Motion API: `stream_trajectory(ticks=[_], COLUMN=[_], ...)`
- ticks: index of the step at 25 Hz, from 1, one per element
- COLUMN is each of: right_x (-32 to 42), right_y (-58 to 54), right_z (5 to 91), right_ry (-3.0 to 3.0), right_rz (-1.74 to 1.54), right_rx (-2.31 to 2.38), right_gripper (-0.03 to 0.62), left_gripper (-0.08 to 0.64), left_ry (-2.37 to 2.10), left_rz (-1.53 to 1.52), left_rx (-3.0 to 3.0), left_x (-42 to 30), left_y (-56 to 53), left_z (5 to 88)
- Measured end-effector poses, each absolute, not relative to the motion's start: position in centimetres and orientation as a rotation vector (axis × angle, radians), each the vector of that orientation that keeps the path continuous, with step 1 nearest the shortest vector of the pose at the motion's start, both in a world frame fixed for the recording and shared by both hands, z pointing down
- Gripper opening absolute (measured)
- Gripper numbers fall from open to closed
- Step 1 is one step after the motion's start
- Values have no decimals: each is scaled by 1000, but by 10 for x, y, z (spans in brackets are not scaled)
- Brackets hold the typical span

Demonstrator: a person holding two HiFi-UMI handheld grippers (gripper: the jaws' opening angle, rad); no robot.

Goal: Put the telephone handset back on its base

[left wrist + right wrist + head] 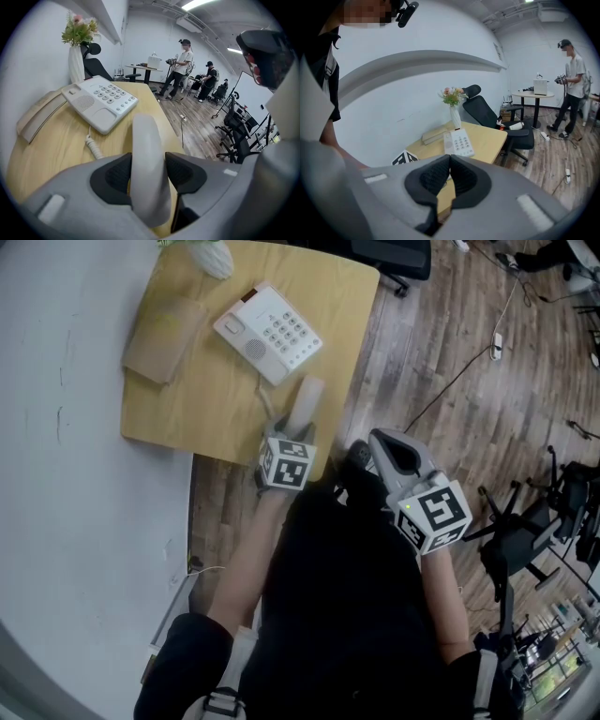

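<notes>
The left tongs (148, 174) are clamped on the handset (146, 140), which stands between the two dark pads. The right pad presses its flank, and the left pad is close against the other flank, though a thin sliver shows low down. The handset's long axis runs forward out of the tongs, away from the person, with its far end raised over the near edge of the bench (51, 154).

Just ahead and a little left of these tongs, the coiled cord (93, 146) lies on the wood and leads on to the base (101, 101). The base sits further ahead and to the left, keypad up, set on a diagonal to the handset's axis. I judge that the handset must swing left and turn to line up with it.

Beyond the base stand a beige flat pad (40, 115) and a vase of flowers (76, 63).

The left hand is clearly the nearer, with its forearm stretched forward to the bench edge. The right tongs (450, 176) are drawn back beside the body over the floor, pads meeting at the tips with nothing between them.
</notes>
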State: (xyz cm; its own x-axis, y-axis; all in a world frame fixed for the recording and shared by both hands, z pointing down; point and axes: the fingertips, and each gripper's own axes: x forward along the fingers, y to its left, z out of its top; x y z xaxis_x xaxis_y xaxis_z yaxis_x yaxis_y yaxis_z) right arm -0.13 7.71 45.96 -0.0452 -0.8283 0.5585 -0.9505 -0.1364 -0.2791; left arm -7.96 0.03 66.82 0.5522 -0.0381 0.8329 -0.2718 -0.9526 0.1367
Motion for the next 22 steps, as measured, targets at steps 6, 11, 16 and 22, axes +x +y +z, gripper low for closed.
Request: stream_trajectory(ticks=[6, 11, 16, 22], right_x=[0, 2, 2, 2], right_y=[78, 80, 81, 85], right_z=[458, 459, 457, 456], right_ry=[-1927, -1925, -1923, -1913], right_rz=[938, 938, 935, 932], right_rx=[2029, 2033, 2042, 2055], right_gripper=[3, 3, 3, 3], left_gripper=[221, 222, 222, 222], left_ry=[-294, -319, -322, -315], left_rz=[1393, 1385, 1380, 1366], left_rx=[2538, 2533, 2521, 2507], left_x=[-79, -80, -81, -83], left_y=[-1, -2, -3, -3], left_z=[672, 672, 672, 668])
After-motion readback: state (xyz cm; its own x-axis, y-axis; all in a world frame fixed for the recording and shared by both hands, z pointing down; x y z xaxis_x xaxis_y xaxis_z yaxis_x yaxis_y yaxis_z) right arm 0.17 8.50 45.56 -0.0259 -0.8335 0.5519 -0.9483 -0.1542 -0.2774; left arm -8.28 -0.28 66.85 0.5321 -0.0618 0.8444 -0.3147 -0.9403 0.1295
